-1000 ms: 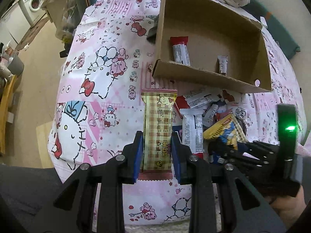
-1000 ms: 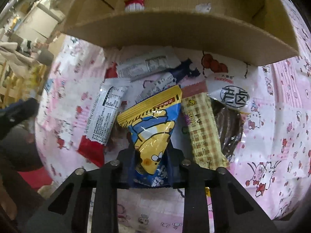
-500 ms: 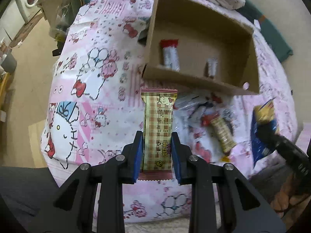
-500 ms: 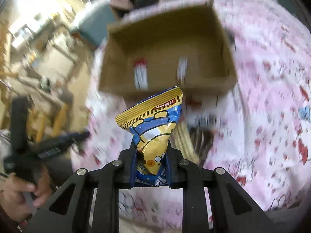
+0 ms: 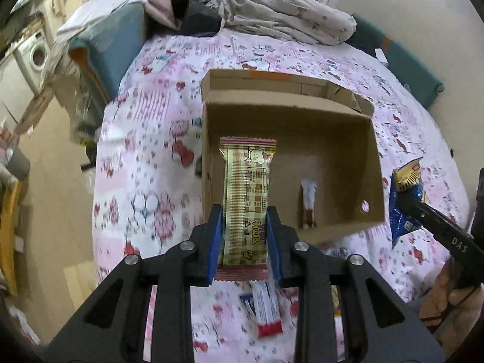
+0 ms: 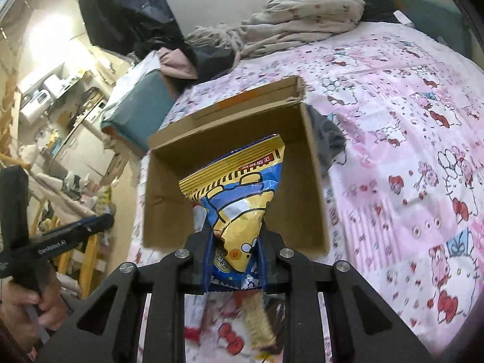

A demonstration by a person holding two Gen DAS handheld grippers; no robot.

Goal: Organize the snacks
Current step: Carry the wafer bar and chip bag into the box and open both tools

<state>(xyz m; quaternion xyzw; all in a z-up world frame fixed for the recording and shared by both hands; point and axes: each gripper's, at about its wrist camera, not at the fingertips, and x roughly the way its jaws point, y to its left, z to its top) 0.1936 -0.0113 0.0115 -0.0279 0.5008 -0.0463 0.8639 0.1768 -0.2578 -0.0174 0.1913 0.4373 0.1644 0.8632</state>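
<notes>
Both tongs (left [image 5: 244, 230], right [image 6: 234, 251]) have risen, gripping snacks over the box [image 5: 348, 127].

A long beige plaid snack bar [image 5: 245, 199] stands lengthwise between the left gripper [image 5: 244, 243] fingers above the open cardboard box [image 5: 367, 163] ahead, while a blue-and-yellow snack bag [image 6: 239, 208] sits pinched in the right gripper [image 6: 234, 255], box beyond it.

The plaid snack bar [image 5: 245, 199] clamped in the left gripper [image 5: 244, 242] wore glossy plastic film. Ahead of it sat a matt brown cardboard box [image 5: 371, 163] on soft printed cloth [image 5: 145, 139]. The right gripper [image 6: 234, 255], matt black plastic, pinched a shiny crinkled foil bag [image 6: 239, 193].
</notes>
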